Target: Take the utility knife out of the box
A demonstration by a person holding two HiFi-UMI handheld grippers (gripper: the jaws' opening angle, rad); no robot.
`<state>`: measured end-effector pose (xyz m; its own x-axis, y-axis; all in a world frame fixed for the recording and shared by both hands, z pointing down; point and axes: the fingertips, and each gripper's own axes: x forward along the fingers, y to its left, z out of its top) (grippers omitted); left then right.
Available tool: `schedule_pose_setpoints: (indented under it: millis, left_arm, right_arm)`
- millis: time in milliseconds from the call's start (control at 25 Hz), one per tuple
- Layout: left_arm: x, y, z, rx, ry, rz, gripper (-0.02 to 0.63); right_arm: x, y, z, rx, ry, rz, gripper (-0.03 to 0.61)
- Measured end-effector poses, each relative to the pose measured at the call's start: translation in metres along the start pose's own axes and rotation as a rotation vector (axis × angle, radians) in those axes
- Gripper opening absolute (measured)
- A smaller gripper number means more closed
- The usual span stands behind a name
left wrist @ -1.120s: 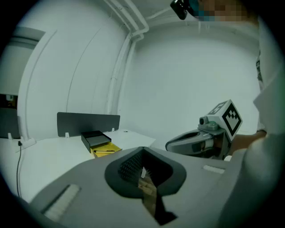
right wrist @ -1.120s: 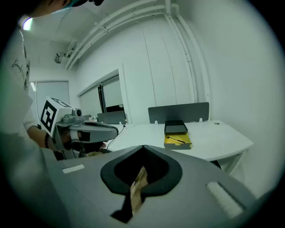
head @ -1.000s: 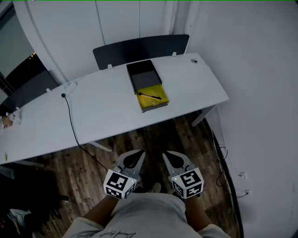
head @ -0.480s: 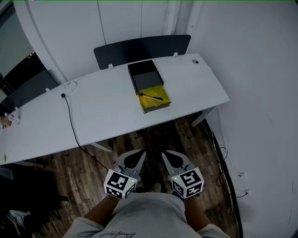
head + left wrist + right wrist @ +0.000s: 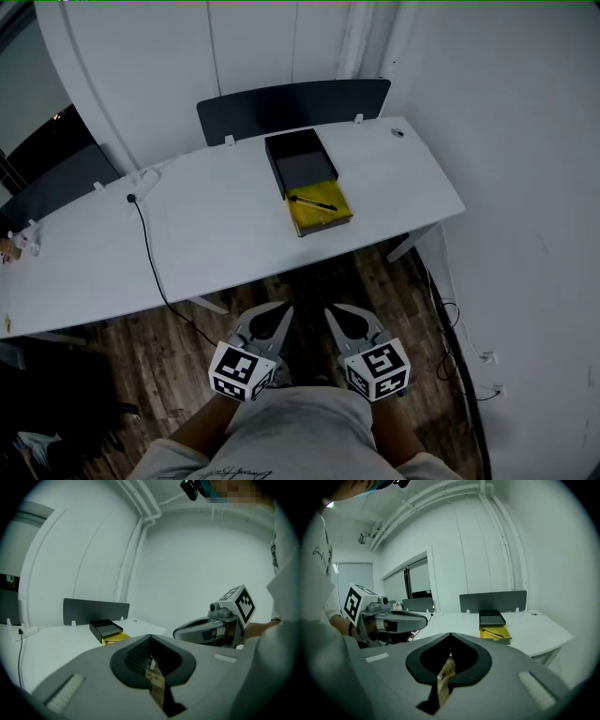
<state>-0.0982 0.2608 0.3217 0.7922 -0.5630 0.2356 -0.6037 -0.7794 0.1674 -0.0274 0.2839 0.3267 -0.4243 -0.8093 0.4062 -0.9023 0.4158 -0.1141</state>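
Jaws closed tip to tip and holding nothing, the left gripper [image 5: 281, 309] and right gripper [image 5: 331, 311] are held side by side over the wooden floor [image 5: 394, 281], short of the white table [image 5: 216, 225]. The utility knife [image 5: 312, 202] lies slantwise in the yellow tray [image 5: 328, 217] of the open box [image 5: 302, 169] (its black half sits just behind, toward the dark partition [image 5: 291, 103]), well apart from both grippers. A black cable [image 5: 150, 258] trails across the table and over its near edge.
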Motion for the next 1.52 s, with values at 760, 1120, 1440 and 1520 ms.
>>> schedule_pose_setpoints:
  millis: [760, 1120, 1440, 1520]
  left_arm:
    - [0.019, 0.028, 0.007, 0.012, -0.008, -0.025, 0.0]
    - [0.076, 0.061, 0.02, 0.023, 0.005, -0.01, 0.001]
    - [0.155, 0.1, 0.046, 0.012, 0.011, 0.014, 0.0]
    - [0.173, 0.108, 0.053, 0.009, 0.008, 0.024, 0.0]
  right_arm:
    - [0.029, -0.016, 0.015, -0.003, -0.016, -0.018, 0.015]
    - [0.071, -0.068, 0.033, 0.0, -0.021, 0.009, 0.015]
    - [0.122, -0.138, 0.066, -0.017, -0.004, 0.04, 0.015]
    - [0.132, -0.156, 0.074, -0.021, -0.002, 0.048, 0.015]
